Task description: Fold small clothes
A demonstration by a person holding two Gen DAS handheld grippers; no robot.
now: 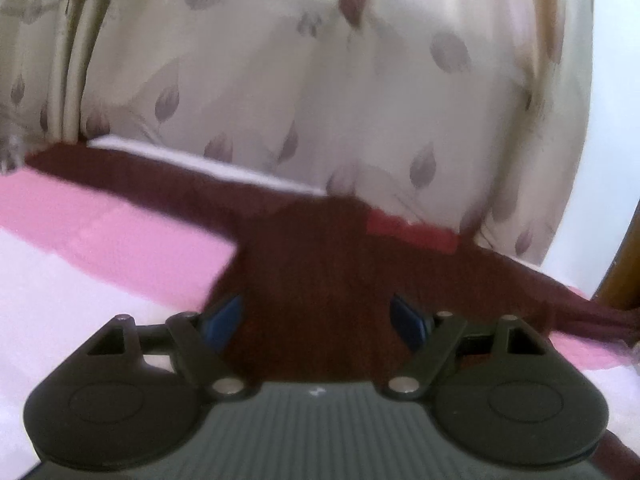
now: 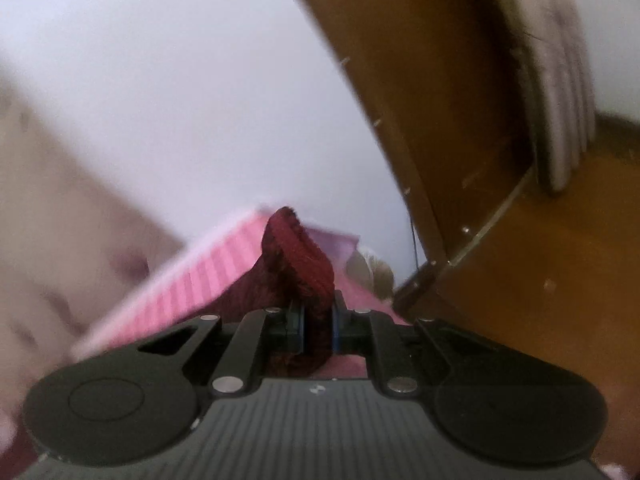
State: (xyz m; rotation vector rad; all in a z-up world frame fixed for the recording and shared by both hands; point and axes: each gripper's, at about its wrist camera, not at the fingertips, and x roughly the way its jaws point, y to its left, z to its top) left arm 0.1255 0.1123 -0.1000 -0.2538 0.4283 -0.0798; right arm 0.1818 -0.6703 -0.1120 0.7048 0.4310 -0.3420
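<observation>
Left wrist view: a cream curtain (image 1: 320, 92) printed with grey-brown leaf shapes fills the upper background. Below it lies a pink and white striped bed cover (image 1: 100, 232). A dark maroon knitted garment (image 1: 316, 280) is spread flat on this cover, one sleeve running away to the upper left and the other to the lower right. A red label (image 1: 412, 232) shows at the garment's neck edge. The left gripper (image 1: 318, 316) sits low over the garment body with its jaws wide apart; its blue pads (image 1: 222, 320) stand on either side of the fabric. Whether the pads touch the cloth cannot be determined because of blur.

Right wrist view: a white wall (image 2: 180, 80) occupies the upper left, and a brown wooden furniture panel (image 2: 500, 220) occupies the right. The pink striped cover (image 2: 192, 276) appears at an angle in the centre. The right gripper (image 2: 318, 332) has its jaws closed together on a bunched fold of the maroon garment (image 2: 296, 256). The clamped fold rises in a hump just beyond the pads (image 2: 337, 330), which press against it from both sides.
</observation>
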